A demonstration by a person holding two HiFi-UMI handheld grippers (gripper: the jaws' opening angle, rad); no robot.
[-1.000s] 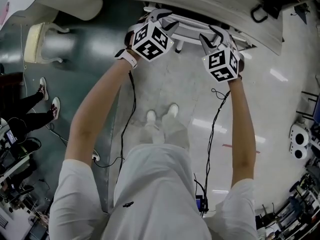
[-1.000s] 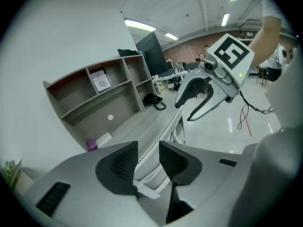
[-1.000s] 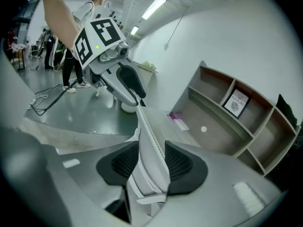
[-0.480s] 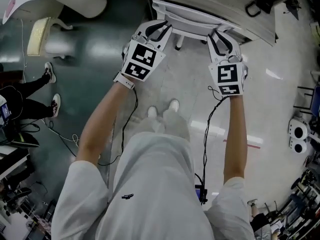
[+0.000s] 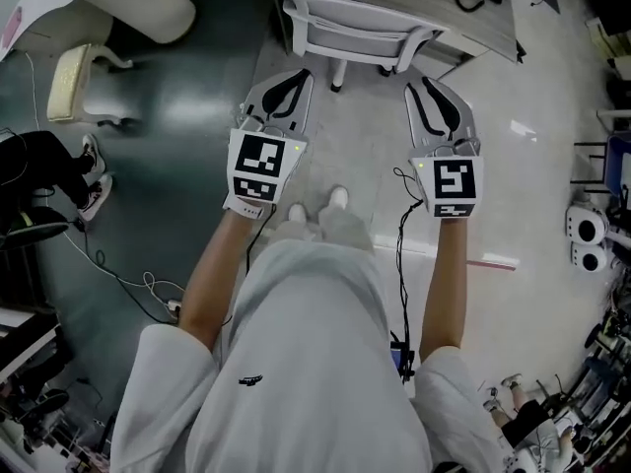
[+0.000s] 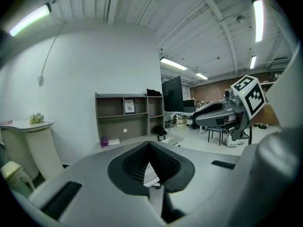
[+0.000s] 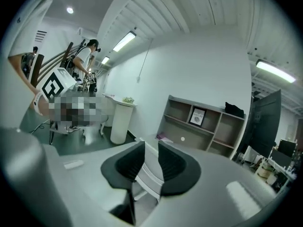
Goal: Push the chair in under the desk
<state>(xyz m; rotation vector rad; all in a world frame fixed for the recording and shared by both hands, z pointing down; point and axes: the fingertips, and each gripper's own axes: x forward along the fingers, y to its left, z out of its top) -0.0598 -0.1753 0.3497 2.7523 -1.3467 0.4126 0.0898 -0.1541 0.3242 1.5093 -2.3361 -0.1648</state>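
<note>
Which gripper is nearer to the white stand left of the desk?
Left. The left gripper is below and right of the white stand. The right gripper, whose jaws have just been closing on nothing, is farther right again.

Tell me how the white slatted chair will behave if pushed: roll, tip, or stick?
The white slatted chair probably rolls easily: a caster seems to show below it, on glossy floor. Its thin open frame looks light, so a high push might tip it. The grey desk would likely stop it.
</note>
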